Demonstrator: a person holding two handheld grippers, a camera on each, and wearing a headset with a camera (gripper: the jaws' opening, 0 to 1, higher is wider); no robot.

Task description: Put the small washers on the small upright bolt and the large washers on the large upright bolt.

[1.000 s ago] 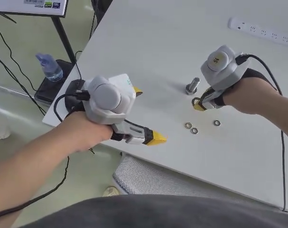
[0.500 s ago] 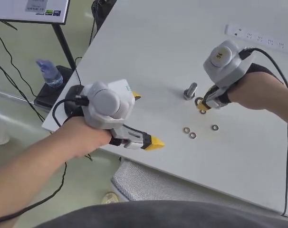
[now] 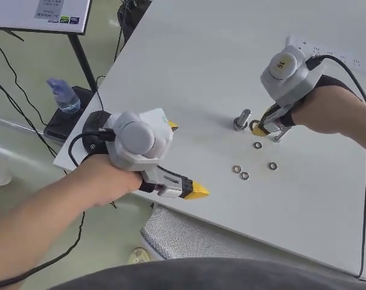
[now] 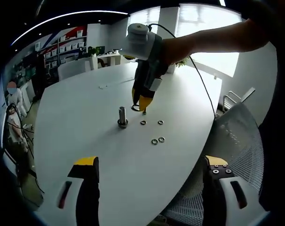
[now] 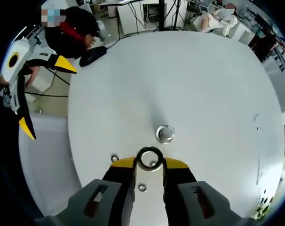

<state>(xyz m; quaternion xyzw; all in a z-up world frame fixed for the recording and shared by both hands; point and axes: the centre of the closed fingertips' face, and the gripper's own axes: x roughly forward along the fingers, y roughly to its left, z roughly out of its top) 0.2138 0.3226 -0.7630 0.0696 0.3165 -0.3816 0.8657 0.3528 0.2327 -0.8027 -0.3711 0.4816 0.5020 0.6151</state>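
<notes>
Lg washer [image 5: 138,158] sits clamped flat betw. the jaw tips of the right gripper [image 3: 264,128], held just beside the upright bolt [image 3: 242,119] and not yet over it. In the right gripper view the ring lies just short of the bolt head. Vs 1 s ago, the gripper tips are higher rel. to the bolt, about level w/ its base rather than below it, and farther to its right. Four small washers lie loose on the table [image 3: 189,72]: one [image 3: 257,145] right under the tips, a touching pair [image 3: 240,173] nearer the person, and one [image 3: 272,165] apart to the right. Only three showed 1 s ago, so the one under the tips is newly uncovered. Left gripper [image 4: 150,162] hangs off the near table edge, jaws spread wide w/ nothing in them, about where it was before. The whole head view has shifted a bit.
</notes>
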